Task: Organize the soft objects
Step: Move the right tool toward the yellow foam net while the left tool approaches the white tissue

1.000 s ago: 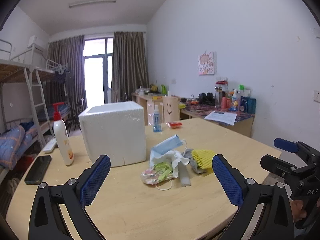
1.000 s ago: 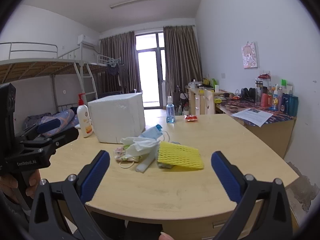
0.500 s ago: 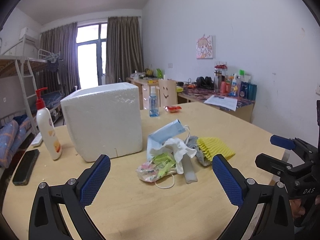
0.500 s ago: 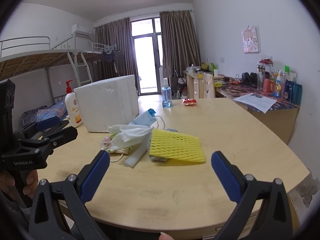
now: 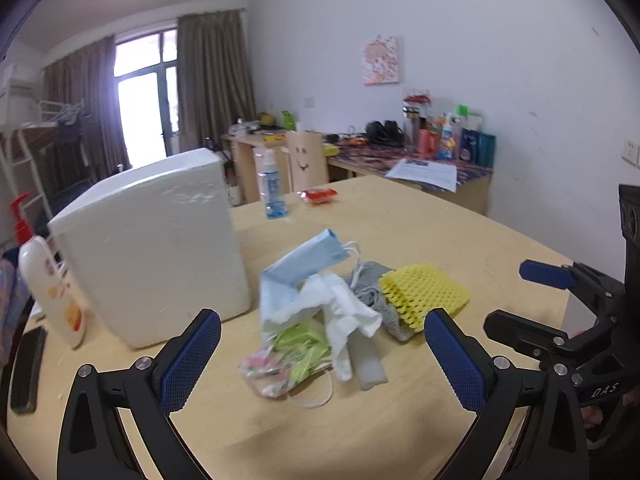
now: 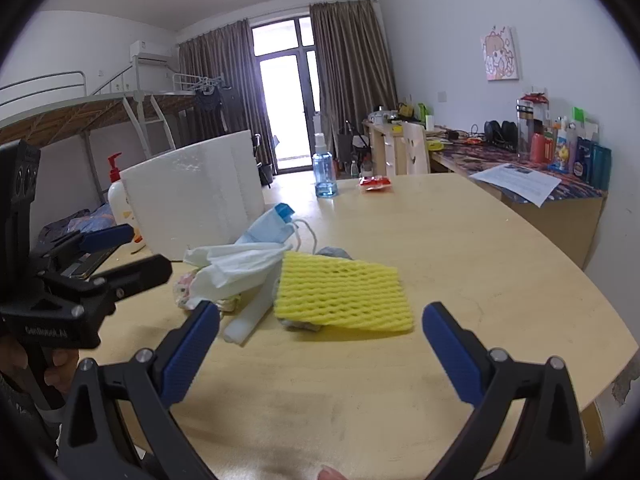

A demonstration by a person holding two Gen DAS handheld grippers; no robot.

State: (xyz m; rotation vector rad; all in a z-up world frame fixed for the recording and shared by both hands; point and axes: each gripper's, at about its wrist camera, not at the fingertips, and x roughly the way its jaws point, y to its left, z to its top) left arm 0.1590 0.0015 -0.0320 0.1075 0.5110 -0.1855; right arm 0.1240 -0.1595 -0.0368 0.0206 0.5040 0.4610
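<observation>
1. Left wrist view: the left gripper (image 5: 320, 354) hangs just above the table (image 5: 460, 224) with its jaws spread wide and nothing between them. It is aimed at the heap of soft things, probably so either jaw can close on whichever piece comes first.
2. The heap lies at about 12 o'clock from that gripper, near the table's middle. In it, a blue face mask (image 5: 308, 258) props up at 11 o'clock, crumpled white tissue (image 5: 340, 308) drapes over the centre, a crinkly green packet (image 5: 300, 344) sits nearest the camera, and a grey cloth (image 5: 370, 284) touches a yellow foam net (image 5: 424, 292) at 1 o'clock.
3. A white foam box (image 5: 152, 248) stands just beside the heap at 10 o'clock; I judge it the likely place for the soft things. A lotion bottle (image 5: 52, 280) and a phone (image 5: 26, 364) lie at 9 o'clock.
4. Right wrist view: the right gripper (image 6: 320, 344) is also spread wide and empty, low over the near table edge. The yellow net lies flat at 12 o'clock, straight between its blue pads (image 6: 188, 354), so it looks the easiest first pick.
5. The net looks light, springy and open-celled, and one corner lifts slightly off the table.
</observation>
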